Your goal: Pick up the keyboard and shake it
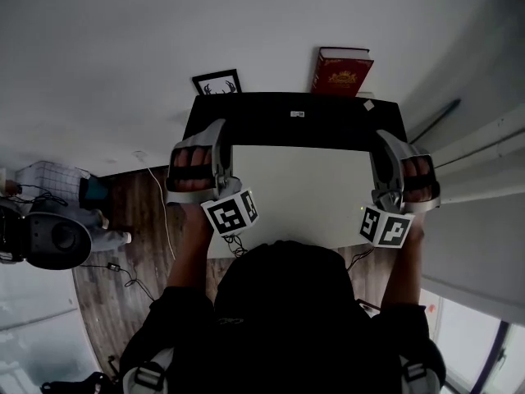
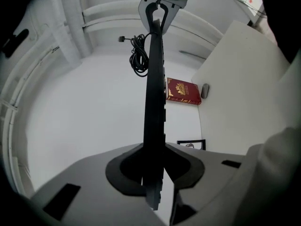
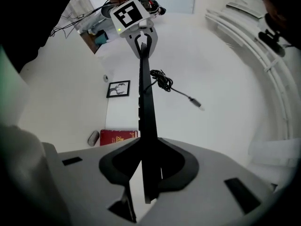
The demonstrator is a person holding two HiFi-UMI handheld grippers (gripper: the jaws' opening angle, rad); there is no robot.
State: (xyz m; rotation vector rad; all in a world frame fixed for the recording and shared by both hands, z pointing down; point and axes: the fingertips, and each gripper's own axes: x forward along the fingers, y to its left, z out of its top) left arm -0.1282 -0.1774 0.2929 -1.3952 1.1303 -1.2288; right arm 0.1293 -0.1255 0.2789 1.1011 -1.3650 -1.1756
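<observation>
I hold the black keyboard (image 1: 295,121) lifted off the white desk (image 1: 303,195), with one gripper at each end. My left gripper (image 1: 220,156) is shut on its left end and my right gripper (image 1: 379,158) on its right end. In the left gripper view the keyboard (image 2: 154,93) runs edge-on from my left gripper (image 2: 154,173) up to the right gripper (image 2: 160,1). Seen from the right gripper (image 3: 148,166), the keyboard (image 3: 146,102) reaches the left gripper (image 3: 141,36). Its coiled cable (image 2: 138,55) hangs loose from the far half.
A red book (image 1: 340,71) and a small framed picture (image 1: 217,83) lie beyond the desk's far edge, with a small grey object (image 2: 204,91) beside the book. At the left are wooden floor, cables and a dark round device (image 1: 49,236).
</observation>
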